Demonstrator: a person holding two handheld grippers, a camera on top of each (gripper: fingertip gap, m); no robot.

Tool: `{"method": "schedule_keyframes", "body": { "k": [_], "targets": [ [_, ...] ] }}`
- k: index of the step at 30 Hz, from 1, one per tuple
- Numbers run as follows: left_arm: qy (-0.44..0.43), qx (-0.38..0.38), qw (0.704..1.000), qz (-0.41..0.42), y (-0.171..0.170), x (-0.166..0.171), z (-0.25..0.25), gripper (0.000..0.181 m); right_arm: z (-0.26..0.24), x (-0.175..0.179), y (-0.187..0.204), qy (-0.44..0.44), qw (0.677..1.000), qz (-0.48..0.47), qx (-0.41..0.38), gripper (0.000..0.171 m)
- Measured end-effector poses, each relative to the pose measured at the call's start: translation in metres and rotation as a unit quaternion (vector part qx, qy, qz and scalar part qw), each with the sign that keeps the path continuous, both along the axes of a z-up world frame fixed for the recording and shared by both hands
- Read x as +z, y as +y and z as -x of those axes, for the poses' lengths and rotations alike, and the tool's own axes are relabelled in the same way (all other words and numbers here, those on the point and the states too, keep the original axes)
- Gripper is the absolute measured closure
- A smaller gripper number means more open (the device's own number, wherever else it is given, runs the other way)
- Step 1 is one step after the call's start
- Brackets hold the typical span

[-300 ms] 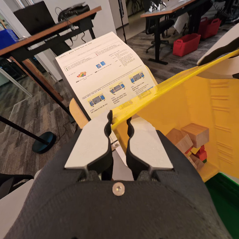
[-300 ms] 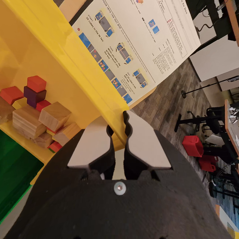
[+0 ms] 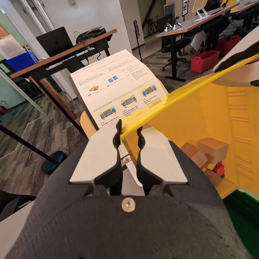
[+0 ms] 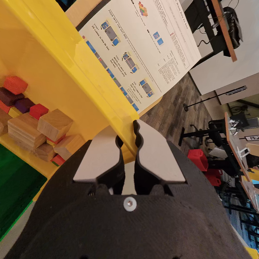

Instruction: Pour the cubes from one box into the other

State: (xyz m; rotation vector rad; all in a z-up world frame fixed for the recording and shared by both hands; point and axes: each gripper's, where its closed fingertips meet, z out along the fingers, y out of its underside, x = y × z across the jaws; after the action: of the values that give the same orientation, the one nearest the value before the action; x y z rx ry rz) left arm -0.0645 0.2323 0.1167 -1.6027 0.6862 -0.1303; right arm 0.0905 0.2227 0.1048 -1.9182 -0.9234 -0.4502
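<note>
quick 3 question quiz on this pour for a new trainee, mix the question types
1. True or false: both grippers are shut on the rim of the yellow box.
2. Multiple choice: where do the cubes lie in the tilted box? A) spread over the floor B) piled against its lowered wall, next to the green box C) all already in the green box
3. Fill in: the sheet behind the yellow box is a printed ____ sheet.

Key:
1. True: the left gripper and the right gripper each clamp the rim.
2. B
3. instruction
</note>
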Motion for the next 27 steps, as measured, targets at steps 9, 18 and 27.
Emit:
{"method": "schedule_keyframes", "body": {
  "k": [9, 18, 27],
  "targets": [
    [-0.01, 0.006, 1.0, -0.025, -0.009, -0.007, 0.004, 0.161, 0.004, -0.005, -0.007, -0.009, 1.0, -0.027, 0.002, 0.163],
    [-0.018, 0.011, 0.998, -0.066, -0.023, -0.001, 0.006, 0.161, 0.006, 0.0, -0.016, -0.011, 0.998, -0.063, 0.008, 0.163],
    [-0.028, 0.016, 0.994, -0.102, -0.04, 0.0, 0.005, 0.161, 0.005, 0.002, -0.029, -0.014, 0.995, -0.097, 0.015, 0.163]
  ]
}}
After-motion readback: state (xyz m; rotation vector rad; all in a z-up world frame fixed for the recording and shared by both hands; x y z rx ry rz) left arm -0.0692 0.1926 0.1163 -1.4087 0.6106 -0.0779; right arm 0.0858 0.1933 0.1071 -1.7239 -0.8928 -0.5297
